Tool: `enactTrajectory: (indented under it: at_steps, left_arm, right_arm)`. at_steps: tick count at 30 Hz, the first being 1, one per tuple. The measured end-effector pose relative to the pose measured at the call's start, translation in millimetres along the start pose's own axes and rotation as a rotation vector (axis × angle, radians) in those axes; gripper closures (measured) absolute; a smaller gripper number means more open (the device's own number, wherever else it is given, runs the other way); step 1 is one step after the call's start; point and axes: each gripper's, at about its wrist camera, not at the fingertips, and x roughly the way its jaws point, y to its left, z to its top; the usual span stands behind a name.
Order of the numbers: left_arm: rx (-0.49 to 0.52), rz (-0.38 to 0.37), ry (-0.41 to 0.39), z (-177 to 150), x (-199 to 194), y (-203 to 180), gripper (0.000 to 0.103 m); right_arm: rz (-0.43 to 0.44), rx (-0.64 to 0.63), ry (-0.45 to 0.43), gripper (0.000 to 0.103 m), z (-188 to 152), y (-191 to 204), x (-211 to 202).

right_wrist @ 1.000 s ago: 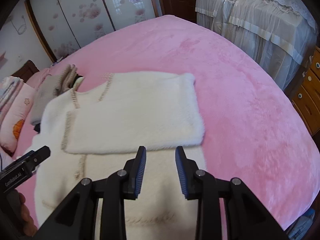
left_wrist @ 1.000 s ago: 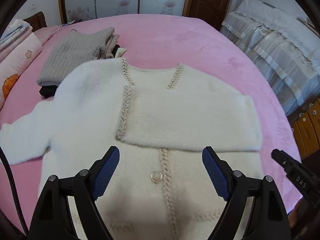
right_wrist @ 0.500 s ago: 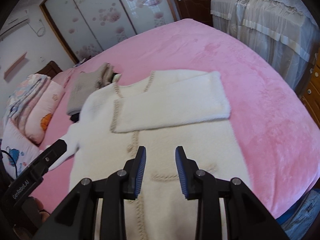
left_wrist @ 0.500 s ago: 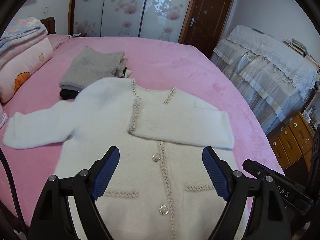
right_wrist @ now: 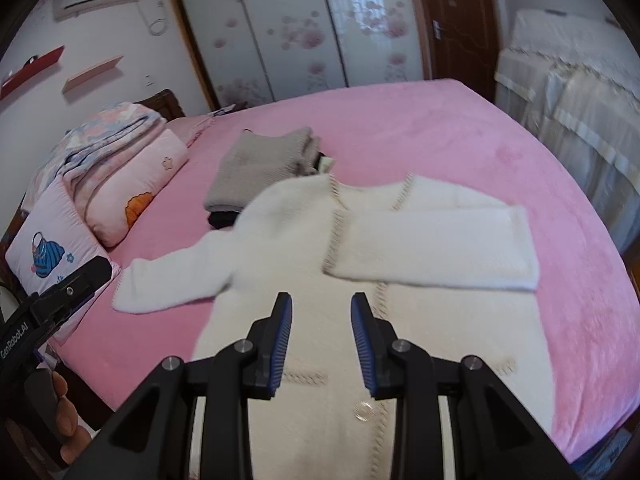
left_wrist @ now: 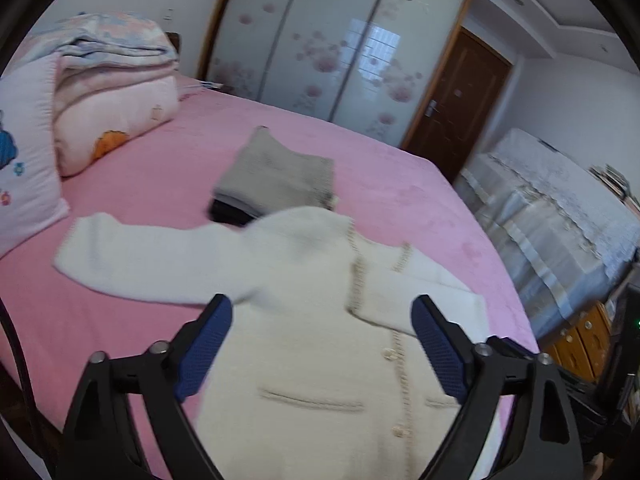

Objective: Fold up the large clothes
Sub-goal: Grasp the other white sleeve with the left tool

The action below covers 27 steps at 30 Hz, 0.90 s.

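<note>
One sleeve unfolded: fluffy cream button-front cardigan [left_wrist: 320,340] looks soft, light, floppy w/ nothing stiff—pinch its cuff, far left of still-widening empty left claw [left_wrist: 322,344]; right claw [right_wrist: 321,344] part-open, empty.

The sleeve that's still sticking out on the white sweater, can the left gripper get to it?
Probably yes. The sleeve lies flat on the pink bed, with nothing on top of it. The left gripper is empty, its jaws are opening, and only bare bed and sweater lie between. The grey pile sits further back.
</note>
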Motion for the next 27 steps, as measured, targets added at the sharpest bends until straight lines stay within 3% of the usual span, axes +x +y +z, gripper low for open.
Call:
enactTrajectory:
  at_steps: [3, 7, 16, 20, 22, 27]
  left_arm:
    - [-0.07, 0.064, -0.077, 12, -2, 49, 0.004]
    - [-0.178, 0.144, -0.098, 20, 18, 114, 0.004]
    - [-0.531, 0.202, 0.038, -25, 122, 262, 0.006]
    - [-0.681, 0.181, 0.122, -52, 165, 299, 0.009]
    - [-0.739, 0.161, 0.128, -62, 180, 313, 0.011]
    - [-0.745, 0.155, 0.095, -58, 204, 323, 0.011]
  right_arm:
    - [0.001, -0.061, -0.023, 0.072, 13, 35, 15]
    - [0.026, -0.099, -0.013, 0.072, 25, 73, 52]
    - [0.038, -0.183, 0.1, 0.072, 13, 137, 166]
    - [0.043, -0.198, 0.155, 0.072, 4, 147, 206]
    - [0.049, -0.204, 0.17, 0.072, -1, 149, 221]
    - [0.035, -0.214, 0.218, 0.072, -10, 148, 252]
